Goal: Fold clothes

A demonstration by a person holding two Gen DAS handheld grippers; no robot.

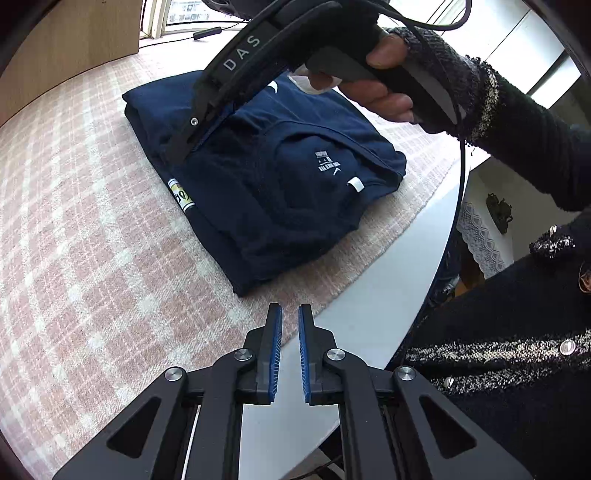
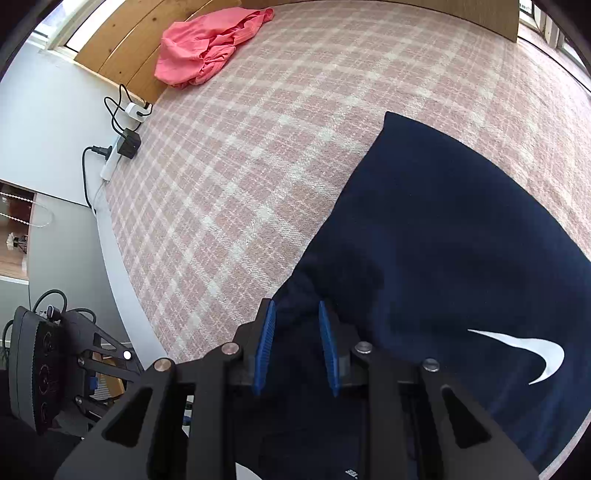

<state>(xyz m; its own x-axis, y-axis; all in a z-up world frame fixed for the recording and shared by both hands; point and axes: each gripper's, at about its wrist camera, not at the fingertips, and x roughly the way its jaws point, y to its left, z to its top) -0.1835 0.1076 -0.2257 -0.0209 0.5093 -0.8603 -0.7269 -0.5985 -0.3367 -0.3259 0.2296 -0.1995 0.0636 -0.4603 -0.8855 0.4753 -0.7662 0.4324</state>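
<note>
While the left gripper [image 1: 290, 314] hovers over the table edge [image 1: 388, 295] near the folded navy shirt [image 1: 280, 177], fingers slightly parted, holding nothing, the right gripper [image 2: 297, 310] is parted around a shirt fold. Pink garment [image 2: 207, 48] lies well beyond the shirt.

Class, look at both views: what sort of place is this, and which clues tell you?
Probably a home room: a pink checked cloth covers a round table, clothes lie on it, a power strip sits at the edge, and a window is behind.
</note>
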